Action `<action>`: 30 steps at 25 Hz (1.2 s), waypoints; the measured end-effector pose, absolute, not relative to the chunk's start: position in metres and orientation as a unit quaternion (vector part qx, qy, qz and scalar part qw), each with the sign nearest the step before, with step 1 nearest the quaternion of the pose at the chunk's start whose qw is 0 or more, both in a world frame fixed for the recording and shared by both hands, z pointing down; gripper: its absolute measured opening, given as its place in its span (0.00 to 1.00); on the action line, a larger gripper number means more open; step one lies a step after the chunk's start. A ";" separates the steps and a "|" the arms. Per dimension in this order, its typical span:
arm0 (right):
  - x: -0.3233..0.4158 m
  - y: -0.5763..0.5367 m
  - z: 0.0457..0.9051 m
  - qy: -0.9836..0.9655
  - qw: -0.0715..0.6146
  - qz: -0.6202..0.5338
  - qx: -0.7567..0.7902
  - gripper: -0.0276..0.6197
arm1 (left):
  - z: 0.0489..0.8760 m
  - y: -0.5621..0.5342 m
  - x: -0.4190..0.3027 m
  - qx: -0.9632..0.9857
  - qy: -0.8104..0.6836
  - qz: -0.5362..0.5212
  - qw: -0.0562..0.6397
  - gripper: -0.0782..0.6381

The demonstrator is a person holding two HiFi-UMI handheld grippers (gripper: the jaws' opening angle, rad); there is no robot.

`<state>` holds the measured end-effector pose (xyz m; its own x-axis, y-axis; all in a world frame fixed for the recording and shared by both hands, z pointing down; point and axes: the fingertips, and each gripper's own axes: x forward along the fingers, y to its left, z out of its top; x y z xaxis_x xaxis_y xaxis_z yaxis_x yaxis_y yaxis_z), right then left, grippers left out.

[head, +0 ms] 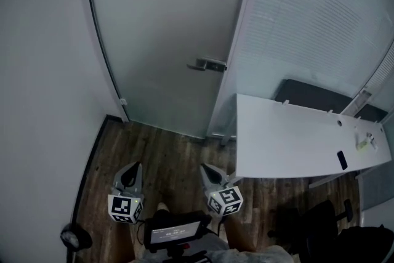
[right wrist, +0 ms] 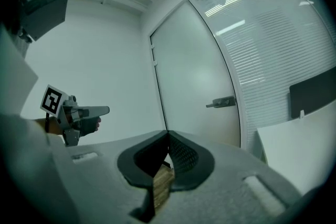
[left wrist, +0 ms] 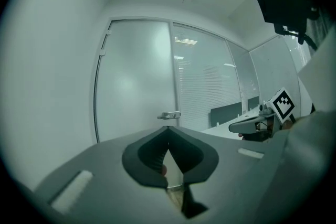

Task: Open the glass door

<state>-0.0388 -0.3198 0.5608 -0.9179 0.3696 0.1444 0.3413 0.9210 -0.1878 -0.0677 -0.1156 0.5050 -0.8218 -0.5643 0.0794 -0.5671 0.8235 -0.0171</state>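
We hold the left gripper and right gripper closed and empty, aimed at the glass door, probably because its handle is well out of reach.

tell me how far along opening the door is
Done: nothing yet; the door looks closed. In hand: the left gripper and right gripper, both shut and empty, hang over the floor short of the door, neither touching the handle. Left: reach the handle, press it and swing the door open.
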 end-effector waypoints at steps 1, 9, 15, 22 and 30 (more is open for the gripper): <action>-0.043 -0.321 0.562 -0.976 0.091 0.079 -0.180 0.05 | 0.505 -0.118 -0.075 0.300 -0.953 0.021 0.035 0.11; -0.090 -0.341 0.569 -0.984 0.096 0.077 -0.131 0.05 | 0.510 -0.133 -0.144 0.338 -0.940 0.024 0.035 0.11; -0.129 -0.350 0.573 -0.987 0.096 0.094 -0.088 0.05 | 0.511 -0.149 -0.201 0.377 -0.925 0.029 0.041 0.11; -0.164 -0.347 0.564 -0.989 0.092 0.096 -0.065 0.05 | 0.501 -0.169 -0.262 0.421 -0.905 0.038 0.038 0.11; -0.188 -0.362 0.561 -0.991 0.080 0.105 0.008 0.05 | 0.506 -0.202 -0.313 0.490 -0.869 0.060 0.035 0.11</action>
